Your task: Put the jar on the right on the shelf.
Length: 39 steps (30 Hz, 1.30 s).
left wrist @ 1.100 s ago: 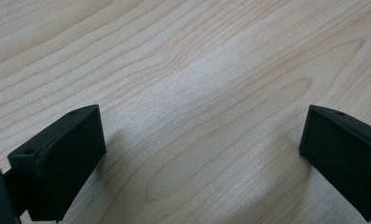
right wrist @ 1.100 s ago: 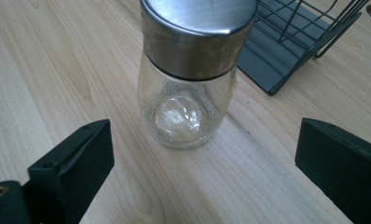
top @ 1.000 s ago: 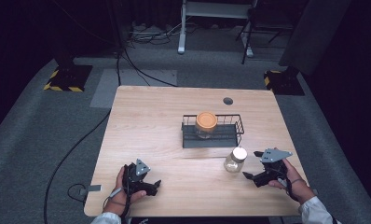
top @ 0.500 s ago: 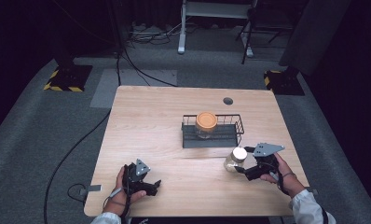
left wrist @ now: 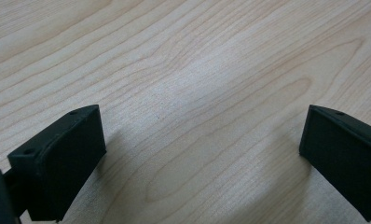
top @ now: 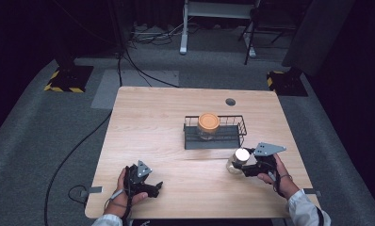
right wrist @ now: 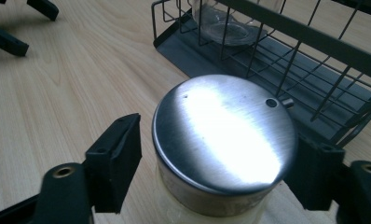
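A glass jar with a shiny metal lid (right wrist: 225, 135) stands on the wooden table (top: 152, 132), just in front of the black wire basket (top: 240, 123). My right gripper (top: 238, 165) reaches around it from the right. Its jaws have just been closing with the jar between them. In the right gripper view (right wrist: 221, 172) a thin gap still shows beside the left pad (right wrist: 127, 154). Inside the basket (right wrist: 277, 60) stands a second jar with an orange lid (top: 208, 122). My left gripper (top: 155, 187) rests open near the table's front left, and in its own view (left wrist: 197, 154) bare wood lies between the jaws.
A small round hole (top: 230, 101) sits in the tabletop behind the basket. Cables and stand legs (top: 185, 42) lie on the grey floor beyond the table. The left gripper (right wrist: 16, 23) also appears far off in the right gripper view.
My right gripper has slid left up to the metal-lidded jar and its jaws have narrowed around it. The left hand and gripper have stayed put.
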{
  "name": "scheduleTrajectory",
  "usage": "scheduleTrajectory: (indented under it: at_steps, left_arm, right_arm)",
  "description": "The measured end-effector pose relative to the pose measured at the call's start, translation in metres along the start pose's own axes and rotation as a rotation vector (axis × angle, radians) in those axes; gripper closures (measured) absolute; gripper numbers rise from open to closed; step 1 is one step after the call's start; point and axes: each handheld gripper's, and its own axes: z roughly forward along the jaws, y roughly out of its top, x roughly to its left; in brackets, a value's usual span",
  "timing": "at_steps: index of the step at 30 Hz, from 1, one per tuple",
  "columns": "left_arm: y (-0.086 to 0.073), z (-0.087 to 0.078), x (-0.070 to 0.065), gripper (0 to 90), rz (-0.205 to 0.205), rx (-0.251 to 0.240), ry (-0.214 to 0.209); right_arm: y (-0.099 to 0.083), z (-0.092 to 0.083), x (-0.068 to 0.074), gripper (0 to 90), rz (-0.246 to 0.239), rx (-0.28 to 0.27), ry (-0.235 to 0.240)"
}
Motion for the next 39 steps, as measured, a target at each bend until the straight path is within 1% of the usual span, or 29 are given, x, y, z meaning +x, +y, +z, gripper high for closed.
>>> scheduleTrajectory:
  at_steps: [4, 6, 9, 13, 20, 26, 37, 39]
  left_arm:
    - [0.0, 0.0, 0.0, 0.0, 0.0, 0.0, 0.0]
    - [0.0, 0.0, 0.0, 0.0, 0.0, 0.0, -0.001]
    - [0.0, 0.0, 0.0, 0.0, 0.0, 0.0, 0.0]
    - [0.0, 0.0, 0.0, 0.0, 0.0, 0.0, 0.0]
    - [0.0, 0.0, 0.0, 0.0, 0.0, 0.0, -0.001]
    - [0.0, 0.0, 0.0, 0.0, 0.0, 0.0, -0.001]
    - [0.0, 0.0, 0.0, 0.0, 0.002, 0.001, -0.002]
    - [0.0, 0.0, 0.0, 0.0, 0.003, 0.001, -0.002]
  right_arm:
    - [-0.001, 0.0, -0.001, 38.4, 0.016, -0.029, -0.021]
    - [-0.002, -0.001, -0.001, 39.1, 0.017, -0.049, -0.022]
    - [-0.003, -0.001, 0.002, 39.4, 0.006, -0.061, -0.033]
    - [-0.001, -0.001, 0.006, 39.4, -0.01, -0.058, -0.056]
    - [-0.001, -0.003, 0.006, 39.5, 0.017, -0.049, -0.089]
    - [0.001, -0.009, 0.005, 39.5, 0.035, -0.058, -0.102]
    - [0.011, -0.023, 0.001, 39.5, 0.061, -0.053, -0.142]
    - [0.014, -0.024, 0.002, 39.5, 0.057, -0.048, -0.149]
